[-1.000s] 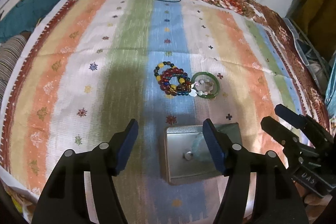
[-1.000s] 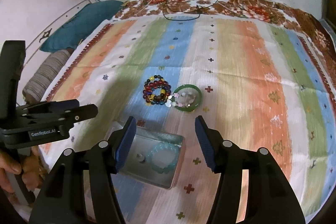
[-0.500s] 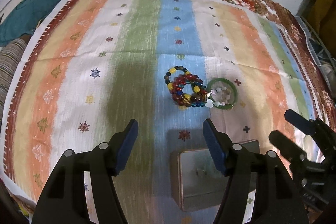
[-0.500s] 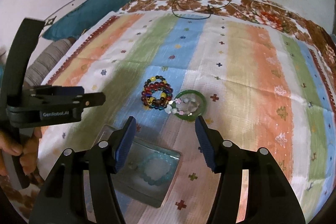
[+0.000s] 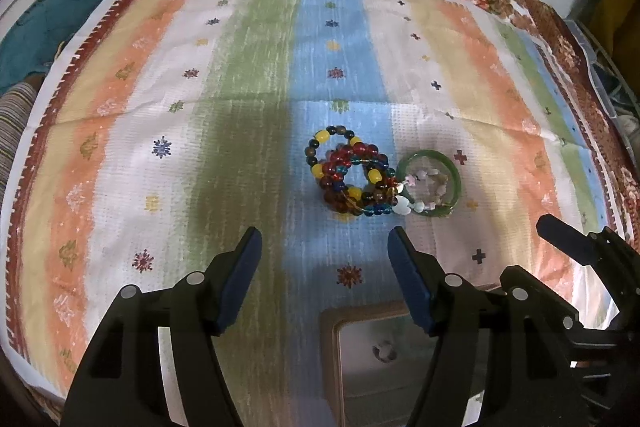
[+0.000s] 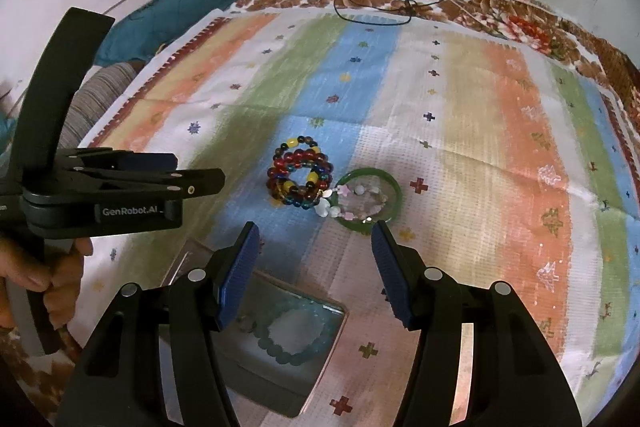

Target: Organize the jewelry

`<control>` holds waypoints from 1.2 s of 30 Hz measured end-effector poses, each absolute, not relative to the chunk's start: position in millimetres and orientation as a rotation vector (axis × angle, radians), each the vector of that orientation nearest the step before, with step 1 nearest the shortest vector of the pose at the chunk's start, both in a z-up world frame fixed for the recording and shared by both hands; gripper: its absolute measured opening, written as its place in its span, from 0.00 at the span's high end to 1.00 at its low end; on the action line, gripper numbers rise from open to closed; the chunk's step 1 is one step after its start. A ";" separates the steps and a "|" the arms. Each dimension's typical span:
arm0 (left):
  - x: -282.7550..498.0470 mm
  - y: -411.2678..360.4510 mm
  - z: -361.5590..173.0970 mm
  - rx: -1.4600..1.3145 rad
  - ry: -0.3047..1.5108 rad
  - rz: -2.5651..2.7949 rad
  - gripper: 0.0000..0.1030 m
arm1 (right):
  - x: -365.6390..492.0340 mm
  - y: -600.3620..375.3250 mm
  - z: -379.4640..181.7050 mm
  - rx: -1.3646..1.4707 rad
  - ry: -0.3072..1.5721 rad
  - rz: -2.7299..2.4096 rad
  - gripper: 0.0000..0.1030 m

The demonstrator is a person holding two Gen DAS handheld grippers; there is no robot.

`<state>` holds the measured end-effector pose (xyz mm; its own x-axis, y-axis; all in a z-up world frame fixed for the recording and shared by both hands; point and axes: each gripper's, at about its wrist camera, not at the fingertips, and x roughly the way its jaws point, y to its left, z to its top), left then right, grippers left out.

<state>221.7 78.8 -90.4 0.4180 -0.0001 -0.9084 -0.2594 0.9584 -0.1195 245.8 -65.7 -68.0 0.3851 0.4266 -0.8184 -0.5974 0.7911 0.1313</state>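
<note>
Both grippers have drawn back from the square metal tin [image 6: 256, 343], now at the striped woven bedcover's [image 5: 248, 75] near edge, pale bracelet [image 6: 296, 335] inside. Glossy beaded bracelets [image 5: 348, 175] touch a smooth green bangle [image 5: 430, 183] mid-cover. Left gripper [image 5: 324, 267] and right gripper [image 6: 316, 267] hover, fingers spread, empty.

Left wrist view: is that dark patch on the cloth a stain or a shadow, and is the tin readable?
Left wrist: soft-edged patch looks like shadow; tin glares, contents unclear. Right wrist: pale blue bracelet shows in the tin; edges bend from fisheye.
</note>
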 end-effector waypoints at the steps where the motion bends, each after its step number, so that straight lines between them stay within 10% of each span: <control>1: 223.3 79.3 -91.7 -0.263 1.134 0.165 0.36 | 247.3 -65.3 -69.4 -0.199 0.979 0.658 0.44; 36: 277.2 84.8 -145.0 -0.378 1.279 0.113 0.39 | 284.3 -46.0 -112.5 -0.292 1.038 0.708 0.44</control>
<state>277.2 84.8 -145.0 0.2915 -0.1254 -0.9483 -0.2903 0.9330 -0.2126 284.3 -46.0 -112.5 0.3146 0.3957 -0.8628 -0.6591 0.7452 0.1014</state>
